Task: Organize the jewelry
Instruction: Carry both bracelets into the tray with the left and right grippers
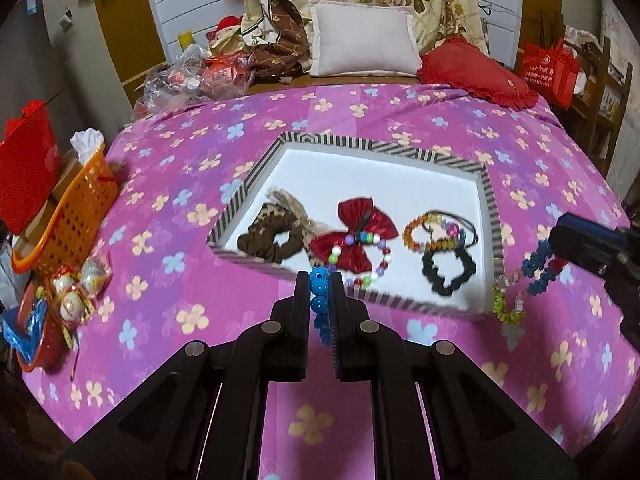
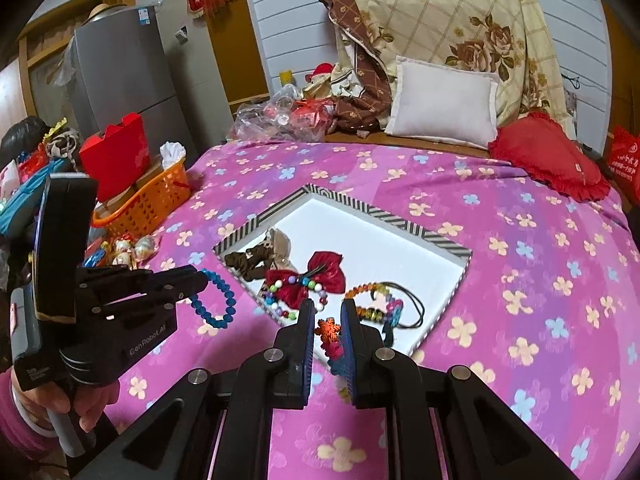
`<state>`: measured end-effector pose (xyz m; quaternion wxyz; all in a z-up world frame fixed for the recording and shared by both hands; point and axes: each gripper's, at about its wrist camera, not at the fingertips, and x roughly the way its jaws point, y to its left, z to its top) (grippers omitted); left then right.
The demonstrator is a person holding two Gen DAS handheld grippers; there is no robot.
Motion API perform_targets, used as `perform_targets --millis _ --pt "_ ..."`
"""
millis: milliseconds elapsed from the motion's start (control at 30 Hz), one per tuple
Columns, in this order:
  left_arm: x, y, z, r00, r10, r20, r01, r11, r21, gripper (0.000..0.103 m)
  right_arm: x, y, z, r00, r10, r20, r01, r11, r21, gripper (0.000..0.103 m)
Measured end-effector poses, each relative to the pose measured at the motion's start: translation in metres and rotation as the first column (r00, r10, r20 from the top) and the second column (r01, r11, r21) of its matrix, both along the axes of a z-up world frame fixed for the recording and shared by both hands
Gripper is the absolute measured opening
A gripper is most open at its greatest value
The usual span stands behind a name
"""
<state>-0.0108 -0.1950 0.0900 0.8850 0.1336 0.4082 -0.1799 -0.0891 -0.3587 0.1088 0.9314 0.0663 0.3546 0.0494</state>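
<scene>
The left tongs are clamped on a blue bead bracelet; from the right wrist view its loop hangs free off the tips, above the bedspread, just left of the tray's near corner. A hand in a pink sleeve grips that tool's handle.

The right tongs are clamped on a string of snowflake-shaped beads — an orange one sits at the tips, pink and blue ones lower between the pads. In the left wrist view the same string dangles from the right tongs in blue, clear and green pieces, just beside the tray's right edge.

The tray has a striped rim and a white floor and lies on the pink flowered bedspread. In it, from left to right:
- a brown scrunchie with a tan bow behind it
- a red bow with a multicoloured bead bracelet lying over it
- an orange bead bracelet tangled with thin black hair ties
- a black scrunchie nearest the front right corner

An orange basket stands off the bed's left side — a white pillow and a red cushion lie at the head.
</scene>
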Motion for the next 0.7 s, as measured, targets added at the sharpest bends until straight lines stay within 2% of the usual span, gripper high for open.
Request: perform_targets --millis 300,700 --pt "0.030 -0.027 0.002 1.000 0.004 -0.003 -0.004 1.000 -0.014 0.007 0.036 -0.008 -0.011 1.000 -0.014 -0.024 0.015 1.000 0.028 0.012" --pt "0.065 -0.047 -0.032 0.999 0.032 -0.025 -0.031 0.999 0.024 0.007 0.073 -0.009 -0.042 0.998 -0.017 -0.062 0.023 0.995 0.094 0.012"
